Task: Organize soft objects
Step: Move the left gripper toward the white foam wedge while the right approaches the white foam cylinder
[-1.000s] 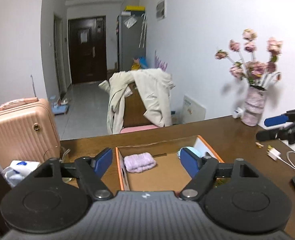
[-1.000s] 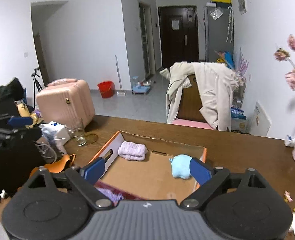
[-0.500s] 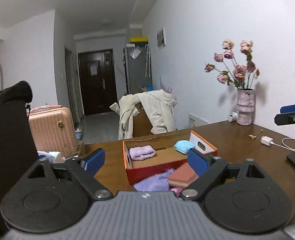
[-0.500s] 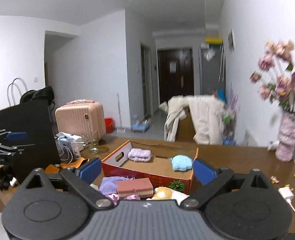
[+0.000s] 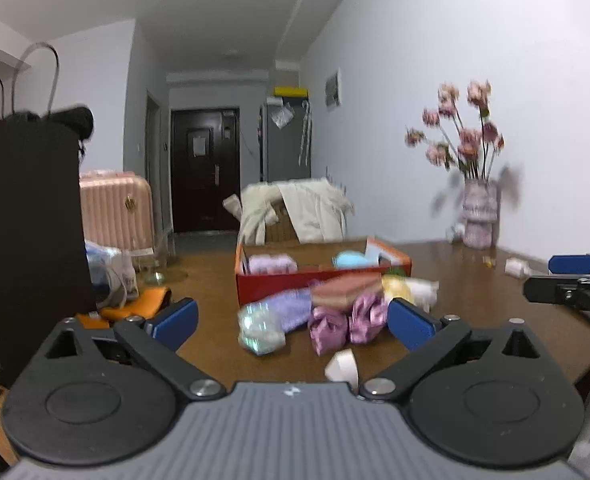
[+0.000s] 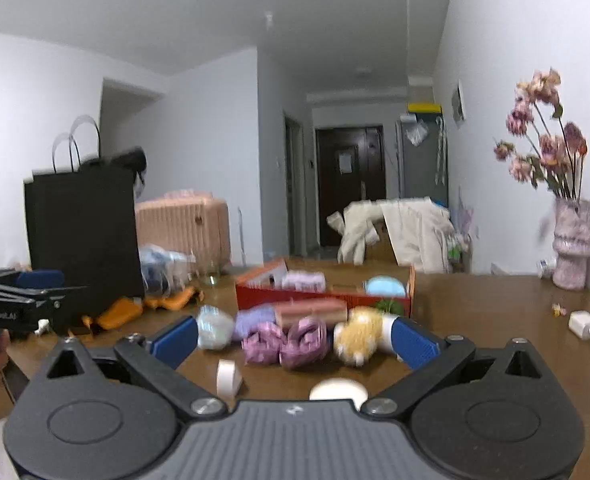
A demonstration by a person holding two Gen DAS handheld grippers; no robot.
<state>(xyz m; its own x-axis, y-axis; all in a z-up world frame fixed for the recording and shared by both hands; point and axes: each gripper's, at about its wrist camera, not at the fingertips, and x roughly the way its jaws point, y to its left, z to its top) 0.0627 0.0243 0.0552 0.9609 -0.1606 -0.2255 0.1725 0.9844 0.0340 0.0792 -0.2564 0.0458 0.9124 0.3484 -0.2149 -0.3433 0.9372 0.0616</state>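
A red-orange cardboard box (image 5: 319, 284) (image 6: 327, 302) stands mid-table with a lilac folded cloth (image 5: 273, 264) and a light blue soft piece (image 5: 351, 259) inside. In front of it lies a blurred pile: a mint ball (image 6: 215, 326), a lavender cloth (image 5: 291, 308), a pink sponge block (image 6: 311, 310), two purple scrunchies (image 6: 283, 342) and a yellow plush (image 6: 357, 338). My left gripper (image 5: 293, 320) and right gripper (image 6: 295, 336) hang low, short of the pile. The jaws of both are opening, and nothing sits between them.
A black paper bag (image 5: 27, 220) and an orange pouch (image 5: 135, 308) crowd the left side. At the far right stands a flower vase (image 5: 479, 216), with a white charger (image 6: 583, 322) nearer. A tape roll (image 6: 227, 376) and a white disc (image 6: 339, 390) lie close in front.
Both grippers have drawn back from above the box and sunk low over the near table. Their jaws have spread wider, and the pile before the box has come into view.
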